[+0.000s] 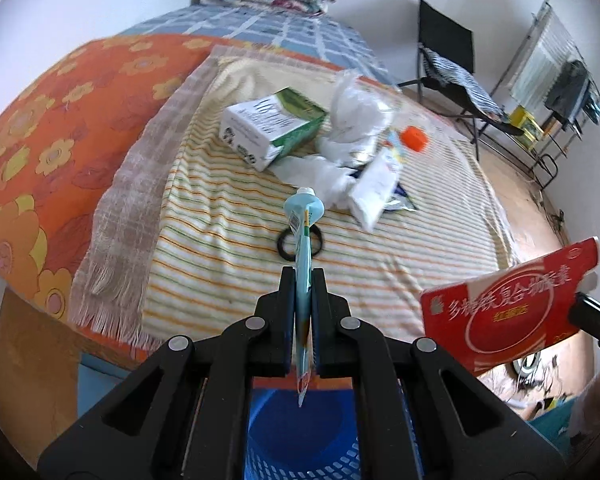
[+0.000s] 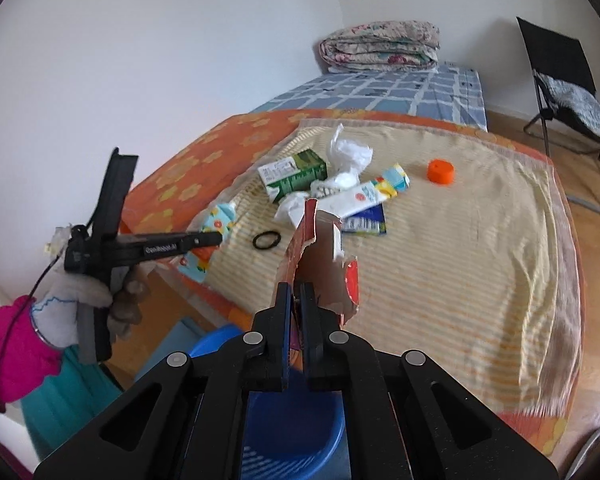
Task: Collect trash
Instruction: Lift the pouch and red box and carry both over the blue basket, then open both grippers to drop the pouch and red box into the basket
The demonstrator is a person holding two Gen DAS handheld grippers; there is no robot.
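My left gripper (image 1: 303,276) is shut on a light blue squeezed tube (image 1: 304,220), held over the blue basket (image 1: 300,432). It also shows in the right wrist view (image 2: 214,239) with the tube (image 2: 220,220). My right gripper (image 2: 295,292) is shut on a torn red cardboard box (image 2: 320,256), above the blue basket (image 2: 296,432); the box shows at the right in the left wrist view (image 1: 512,308). On the striped blanket lie a green-white carton (image 1: 272,126), crumpled white tissue (image 1: 356,116), a white tube (image 2: 364,198), an orange cap (image 2: 441,172) and a black hair ring (image 2: 266,240).
The bed has an orange flowered cover (image 1: 52,140) and a folded quilt (image 2: 380,46) at its far end. A black folding chair (image 2: 564,92) stands on the wooden floor to the right. A metal rack (image 1: 556,92) stands by the wall.
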